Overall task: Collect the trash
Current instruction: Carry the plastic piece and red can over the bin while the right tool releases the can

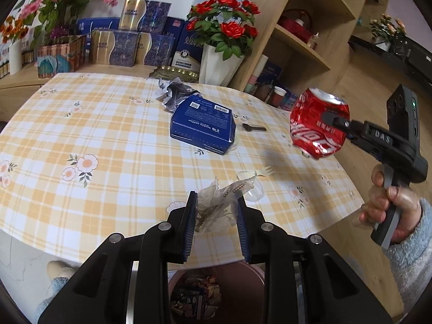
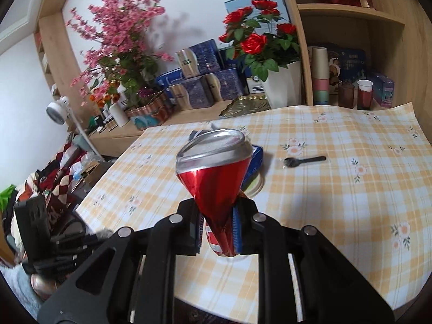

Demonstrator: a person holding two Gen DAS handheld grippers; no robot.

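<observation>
My left tool (image 1: 216, 216) pinched the clear wrapper (image 1: 221, 202); the bin (image 1: 216, 294) lay at 6 o'clock. My right tool (image 2: 217, 229) clamped the crushed can (image 2: 216, 167), farther off.

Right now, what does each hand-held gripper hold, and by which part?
Left: clear wrapper, by its near end. Right: crushed red can, by its pinched lower body.

Box (image 1: 202, 124) mid-table (image 1: 81, 124); crumpled paper (image 1: 172, 93) behind; fork (image 1: 253, 127) right.
</observation>
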